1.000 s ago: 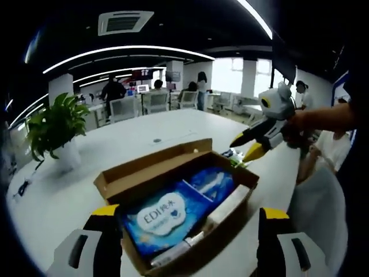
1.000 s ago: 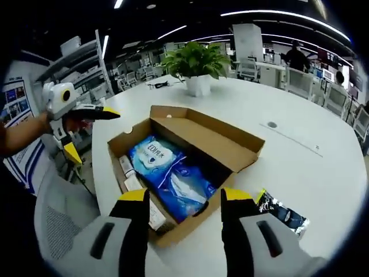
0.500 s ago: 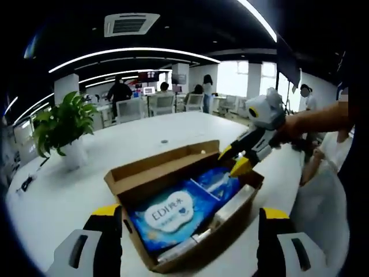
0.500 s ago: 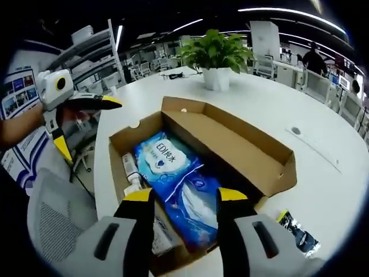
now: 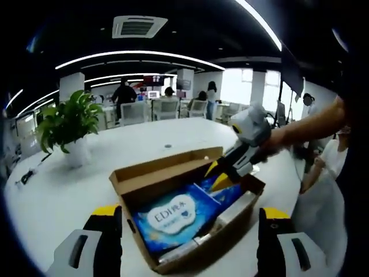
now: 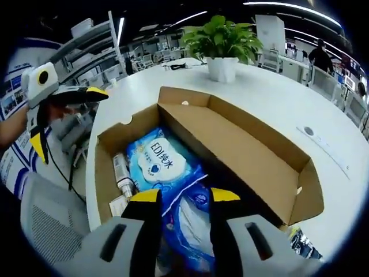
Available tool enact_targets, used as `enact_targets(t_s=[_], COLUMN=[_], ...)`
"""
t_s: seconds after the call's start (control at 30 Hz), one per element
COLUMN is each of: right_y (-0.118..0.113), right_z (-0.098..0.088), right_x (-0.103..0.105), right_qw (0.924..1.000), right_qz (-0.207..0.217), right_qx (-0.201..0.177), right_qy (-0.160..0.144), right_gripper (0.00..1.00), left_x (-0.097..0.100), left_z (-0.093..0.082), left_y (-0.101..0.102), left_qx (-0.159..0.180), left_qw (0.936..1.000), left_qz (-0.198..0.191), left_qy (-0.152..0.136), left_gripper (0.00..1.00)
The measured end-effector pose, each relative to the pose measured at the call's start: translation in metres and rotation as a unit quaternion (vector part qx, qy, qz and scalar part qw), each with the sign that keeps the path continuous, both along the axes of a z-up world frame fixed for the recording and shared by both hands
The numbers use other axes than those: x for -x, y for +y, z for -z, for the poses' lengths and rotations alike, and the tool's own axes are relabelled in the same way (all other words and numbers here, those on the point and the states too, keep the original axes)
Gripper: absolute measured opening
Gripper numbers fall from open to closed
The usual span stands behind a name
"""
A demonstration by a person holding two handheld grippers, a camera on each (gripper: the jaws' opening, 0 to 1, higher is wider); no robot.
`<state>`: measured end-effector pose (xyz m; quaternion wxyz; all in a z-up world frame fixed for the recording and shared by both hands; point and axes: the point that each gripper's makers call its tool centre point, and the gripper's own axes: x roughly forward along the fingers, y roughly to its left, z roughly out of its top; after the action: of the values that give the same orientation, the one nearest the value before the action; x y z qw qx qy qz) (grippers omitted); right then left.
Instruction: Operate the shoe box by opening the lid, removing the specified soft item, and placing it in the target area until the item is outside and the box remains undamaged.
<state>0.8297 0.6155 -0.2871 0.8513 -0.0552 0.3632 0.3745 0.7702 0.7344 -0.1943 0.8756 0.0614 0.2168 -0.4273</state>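
Left gripper view: the open brown cardboard shoe box [image 5: 184,213] rests on the white counter [image 5: 52,196]. The left hand-held gripper [image 5: 187,242] hangs open before the box. The right hand-held gripper [image 5: 222,176], jaws parted, dips over the blue soft wipes pack [image 5: 173,216] inside.

Right gripper view: its tips straddle the pack; I judge a careless pinch could snag the box's wall and tear it.

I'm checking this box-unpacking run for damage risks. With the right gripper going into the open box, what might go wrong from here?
The right gripper hangs open above the blue wipes pack, close to the cardboard box inner wall; its jaws may scrape or crease that wall. The pack looks soft and slippery, so a shallow pinch might slip. The small bottle beside the pack could get dragged along.
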Motion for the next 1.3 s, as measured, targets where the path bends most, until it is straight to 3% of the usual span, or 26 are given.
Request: enact_targets(t_s=[0.57,0.7,1.0,1.3], right_y=[0.023,0.023,0.023,0.024], right_z=[0.027,0.031,0.021,0.006], right_x=[-0.012,-0.021,-0.016,-0.017], right_qw=[0.9992,0.9991,0.9991,0.9985], right_qz=[-0.006,0.008,0.031,0.053], right_qx=[0.011,0.016,0.019,-0.002], right_qy=[0.039,0.038,0.024,0.016], right_gripper=[0.23,0.16,0.01,0.00], left_x=[-0.001,0.001,0.000,-0.002], left_z=[0.004,0.006,0.008,0.010], left_y=[0.009,0.010,0.016,0.021], left_qx=[0.009,0.011,0.009,0.003], left_qw=[0.9998,0.9996,0.9992,0.9989], left_qz=[-0.019,-0.025,-0.038,-0.046], left_qy=[0.003,0.004,0.003,-0.001], left_gripper=[0.99,0.98,0.94,0.89])
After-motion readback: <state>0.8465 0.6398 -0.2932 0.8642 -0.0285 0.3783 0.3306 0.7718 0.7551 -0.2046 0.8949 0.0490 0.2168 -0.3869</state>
